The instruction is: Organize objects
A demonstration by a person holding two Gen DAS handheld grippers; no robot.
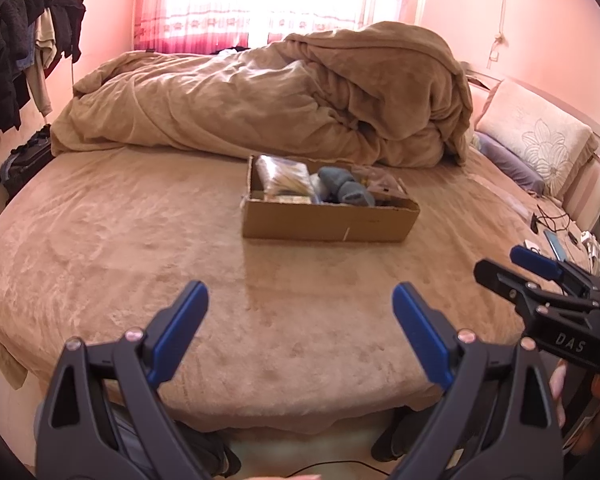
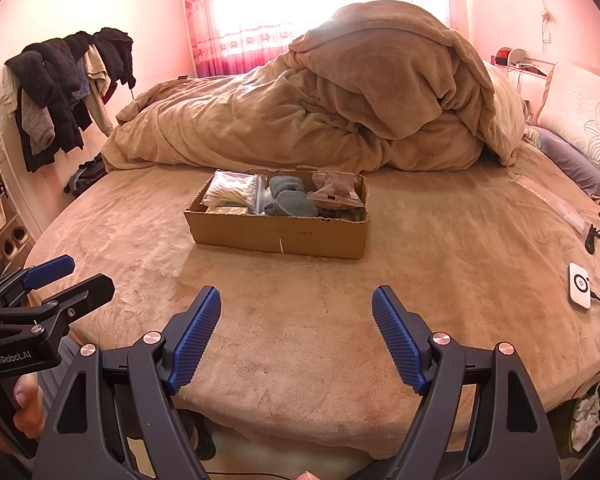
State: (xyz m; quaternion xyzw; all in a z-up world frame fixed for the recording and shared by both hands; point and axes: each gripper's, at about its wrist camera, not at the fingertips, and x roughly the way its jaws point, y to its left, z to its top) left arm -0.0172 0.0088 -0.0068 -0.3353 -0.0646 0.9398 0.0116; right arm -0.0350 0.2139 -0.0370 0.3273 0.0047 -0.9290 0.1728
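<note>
The cardboard box (image 2: 278, 222) is sitting mid-bed, already full. Both the left gripper (image 1: 300, 300) and right gripper (image 2: 296, 304) are hanging wide open, holding nothing. Reaching in slowly and level probably works best.

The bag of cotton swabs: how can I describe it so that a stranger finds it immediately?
On the tan bed, in front of the heaped blanket, sits a shallow cardboard box. The bag of cotton swabs lies at its left end. It is clear and full of thin white sticks, unlike the grey-blue socks beside it.
</note>
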